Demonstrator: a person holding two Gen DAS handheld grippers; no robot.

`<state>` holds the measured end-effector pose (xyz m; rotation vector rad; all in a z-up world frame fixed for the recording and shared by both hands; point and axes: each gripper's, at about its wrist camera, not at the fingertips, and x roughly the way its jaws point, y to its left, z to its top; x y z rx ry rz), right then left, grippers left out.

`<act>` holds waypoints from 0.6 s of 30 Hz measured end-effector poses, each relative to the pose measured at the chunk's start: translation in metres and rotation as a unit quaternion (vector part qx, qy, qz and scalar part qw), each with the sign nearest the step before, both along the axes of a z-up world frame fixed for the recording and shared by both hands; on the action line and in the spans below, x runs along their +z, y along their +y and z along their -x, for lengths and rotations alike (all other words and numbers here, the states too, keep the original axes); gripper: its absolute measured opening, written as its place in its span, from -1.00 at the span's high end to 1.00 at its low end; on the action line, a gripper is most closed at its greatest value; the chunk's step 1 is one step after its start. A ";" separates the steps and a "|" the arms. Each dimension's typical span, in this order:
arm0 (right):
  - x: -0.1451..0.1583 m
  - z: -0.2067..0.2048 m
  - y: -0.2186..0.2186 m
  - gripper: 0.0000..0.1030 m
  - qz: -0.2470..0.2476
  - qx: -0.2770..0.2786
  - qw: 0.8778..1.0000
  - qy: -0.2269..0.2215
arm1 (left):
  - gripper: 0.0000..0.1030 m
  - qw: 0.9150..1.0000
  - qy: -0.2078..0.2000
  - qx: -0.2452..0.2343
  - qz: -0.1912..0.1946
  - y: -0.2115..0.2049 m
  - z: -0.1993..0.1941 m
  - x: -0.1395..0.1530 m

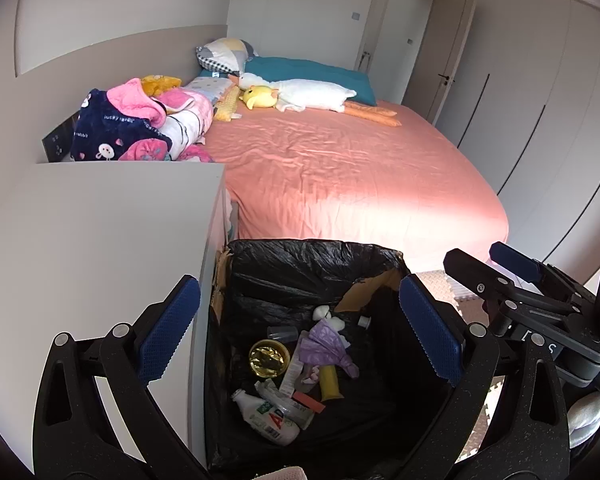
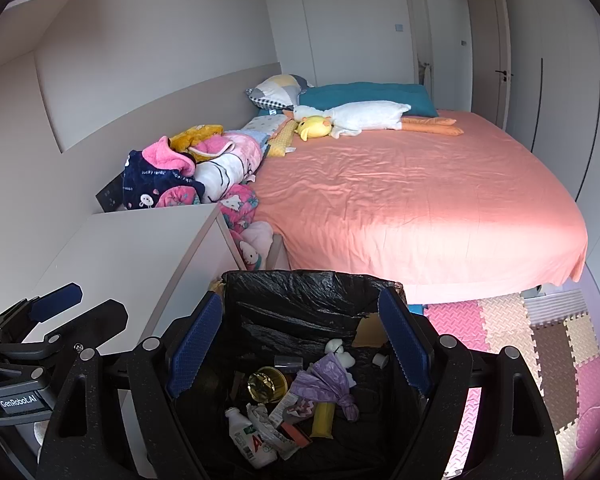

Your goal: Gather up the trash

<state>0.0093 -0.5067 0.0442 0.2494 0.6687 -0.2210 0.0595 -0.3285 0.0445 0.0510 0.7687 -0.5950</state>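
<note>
- Both claws, the left gripper [image 1: 300,328] and the right gripper [image 2: 300,344], hang wide and empty above the black-lined trash bin [image 1: 316,258].
- Trash [image 1: 296,364] lies at the bottom: light, crumply wrappers and a slick plastic bottle [image 1: 266,414], probably best pinched at its neck.

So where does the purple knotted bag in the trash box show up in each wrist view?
Left wrist: the purple bag lies in the lower centre, inside the black-lined trash box, between the open left gripper's fingers.
Right wrist: the same bag sits lower centre, between the open right gripper's fingers.
Shared landmark: the gold round lid just left of it.
</note>
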 end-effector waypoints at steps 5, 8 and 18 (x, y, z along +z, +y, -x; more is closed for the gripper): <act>0.000 0.000 0.000 -0.57 0.000 0.000 1.000 0.000 | -0.87 1.000 0.000 -0.001 -0.001 -0.001 0.000 0.000; 0.000 0.000 0.001 -0.57 0.000 0.000 1.000 0.000 | -0.87 1.000 0.002 -0.003 -0.002 -0.002 0.001 0.000; 0.000 0.000 0.001 -0.57 0.001 0.000 1.000 0.000 | -0.87 1.000 0.010 -0.001 -0.007 -0.002 -0.003 -0.003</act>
